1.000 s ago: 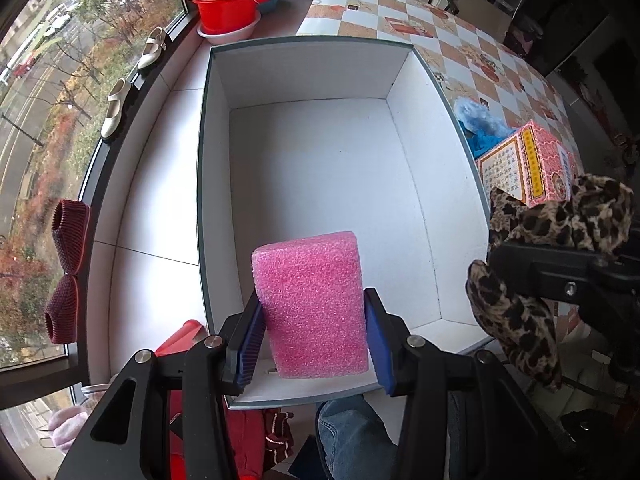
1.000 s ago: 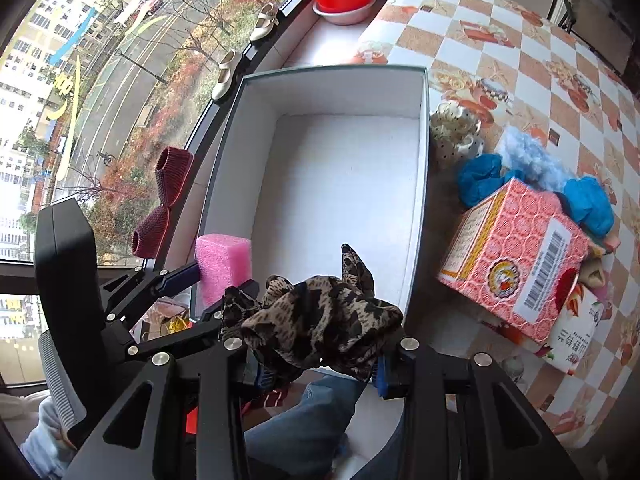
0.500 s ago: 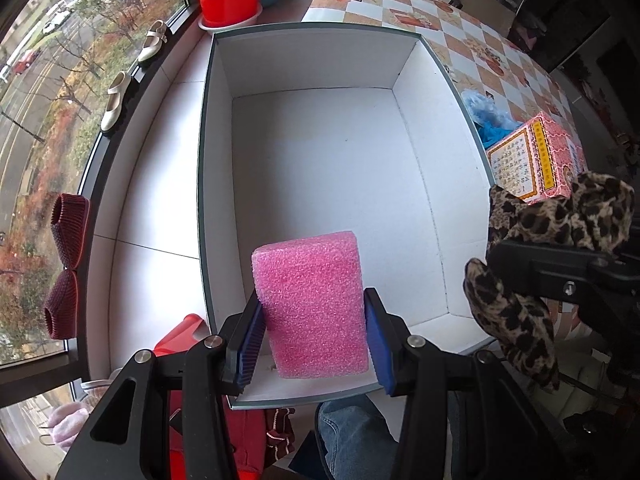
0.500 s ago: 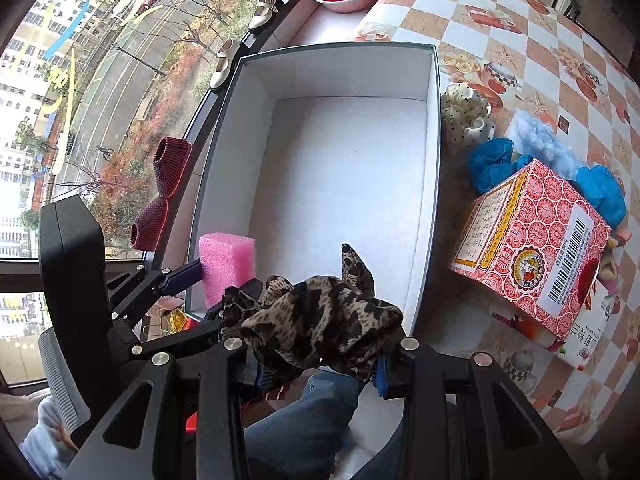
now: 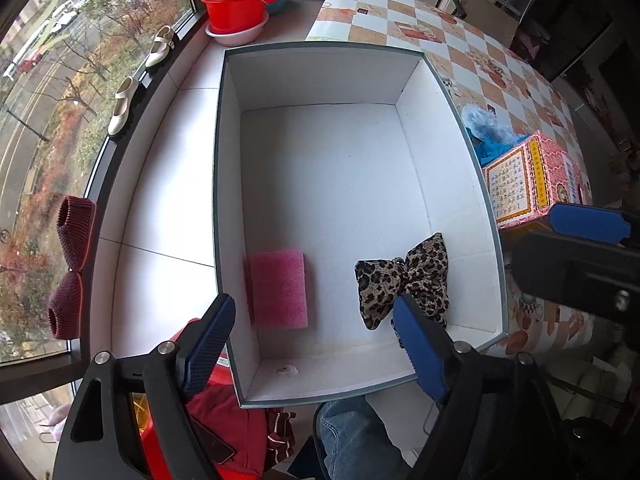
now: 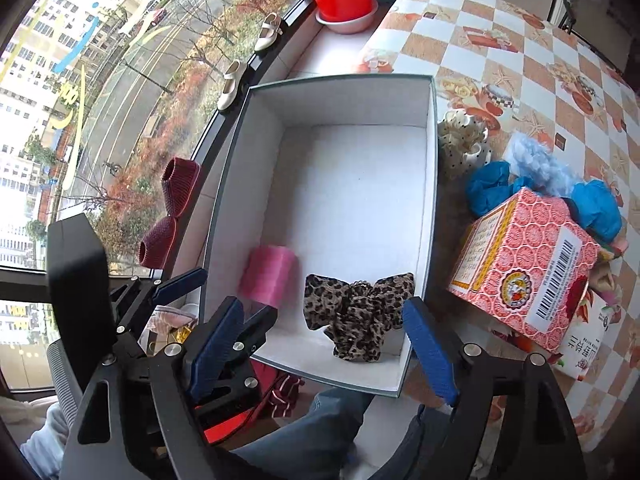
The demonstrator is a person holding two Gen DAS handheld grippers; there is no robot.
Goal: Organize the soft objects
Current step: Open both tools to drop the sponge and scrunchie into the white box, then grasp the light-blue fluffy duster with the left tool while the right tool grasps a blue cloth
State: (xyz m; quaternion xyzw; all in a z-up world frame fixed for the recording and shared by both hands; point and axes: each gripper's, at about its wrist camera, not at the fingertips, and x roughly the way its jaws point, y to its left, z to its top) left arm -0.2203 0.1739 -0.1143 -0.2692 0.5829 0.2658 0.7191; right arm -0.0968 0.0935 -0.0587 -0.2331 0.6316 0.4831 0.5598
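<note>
A pink foam sponge [image 5: 279, 288] lies flat on the floor of the white box [image 5: 320, 76], at its near left. A leopard-print bow [image 5: 404, 278] lies at the box's near right. Both also show in the right wrist view, the sponge [image 6: 269, 278] left of the bow [image 6: 358, 316]. My left gripper [image 5: 312, 344] is open and empty above the box's near edge. My right gripper [image 6: 324, 352] is open and empty, just above the near wall of the box [image 6: 340, 92].
A pink patterned carton [image 6: 528, 268] stands right of the box, with blue soft items [image 6: 596, 204] and a dotted white scrunchie [image 6: 464, 140] behind it on the checkered tablecloth. Maroon knitted slippers [image 5: 72, 248], white shoes and red basins [image 5: 240, 4] line the windowsill.
Both grippers opened and pulled back. The pink sponge dropped from the left gripper and the leopard bow from the right gripper; both now lie in the box.
</note>
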